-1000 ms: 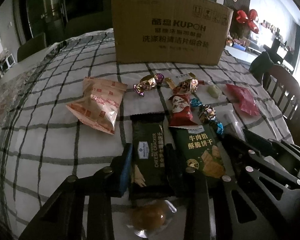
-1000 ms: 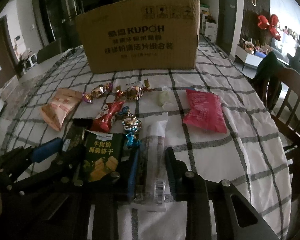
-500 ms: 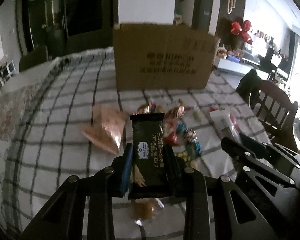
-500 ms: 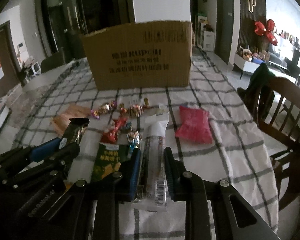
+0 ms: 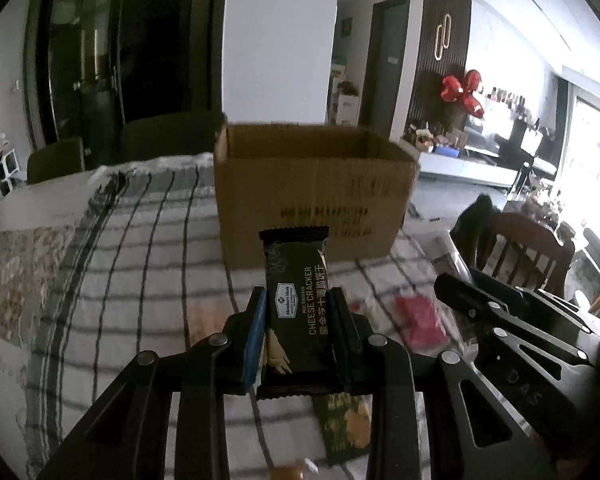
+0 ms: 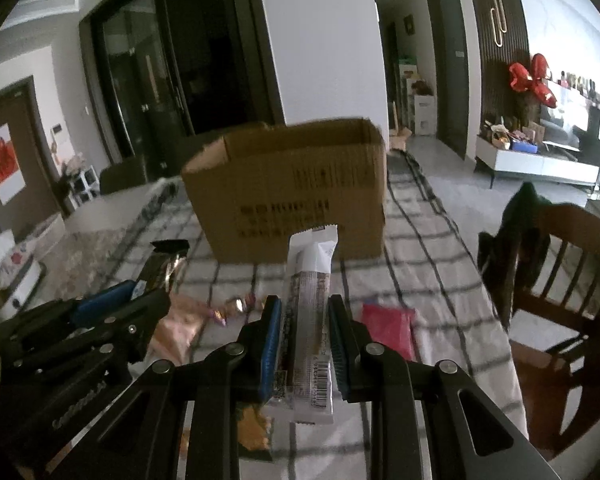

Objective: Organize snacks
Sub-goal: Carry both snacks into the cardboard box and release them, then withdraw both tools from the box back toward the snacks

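My left gripper (image 5: 298, 300) is shut on a dark green cheese cracker packet (image 5: 296, 280), held upright above the checked tablecloth (image 5: 140, 264). My right gripper (image 6: 304, 308) is shut on a long white-and-clear snack bar wrapper (image 6: 310, 300), also lifted off the table. An open brown cardboard box (image 5: 312, 192) stands behind both, its top open and its printed side facing me. The left gripper (image 6: 100, 320) with its packet shows at the left of the right wrist view. Still on the cloth lie a red packet (image 6: 388, 328), a pinkish bag (image 6: 180, 320), a green cracker packet (image 5: 346, 428) and wrapped candies (image 6: 236, 304).
A wooden chair (image 6: 556, 280) with a dark garment on its back stands at the table's right side. A dark chair (image 5: 56, 160) is at the far left end. A floral mat (image 5: 16, 264) lies on the left of the table.
Both grippers have risen off the table with their packets, and both views have tilted up so the box's open top and the room behind now show.
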